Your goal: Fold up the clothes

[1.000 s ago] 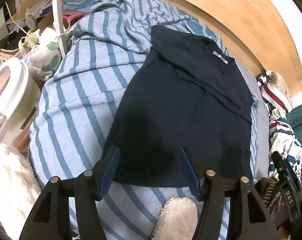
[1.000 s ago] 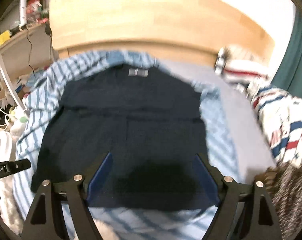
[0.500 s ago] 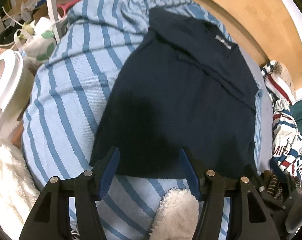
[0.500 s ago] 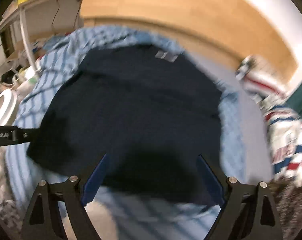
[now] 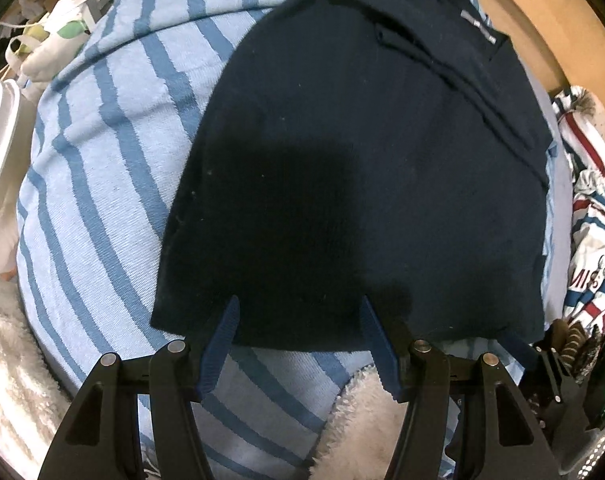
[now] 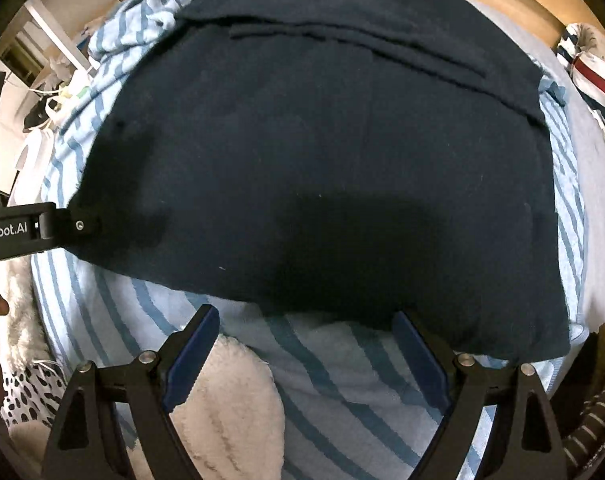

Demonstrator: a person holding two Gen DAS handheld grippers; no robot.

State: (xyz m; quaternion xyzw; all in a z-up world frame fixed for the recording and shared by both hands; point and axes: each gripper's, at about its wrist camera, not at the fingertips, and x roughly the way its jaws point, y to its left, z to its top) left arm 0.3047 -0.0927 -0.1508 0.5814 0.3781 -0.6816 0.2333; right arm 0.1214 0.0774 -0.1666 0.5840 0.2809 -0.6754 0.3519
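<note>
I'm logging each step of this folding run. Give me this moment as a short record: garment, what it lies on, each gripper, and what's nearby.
garment: dark navy sweater, spread flat, sleeves folded across the upper part, neck label at the far end
surface: blue striped blanket
left gripper: open, tips over the near hem, gripping nothing
right gripper: open, tips at the near hem, gripping nothing
nearby: white fluffy fabric at the near edge
fold state: bottom hem not yet lifted

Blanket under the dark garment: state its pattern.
Light blue blanket with darker blue stripes, clearest in the left wrist view.
</note>
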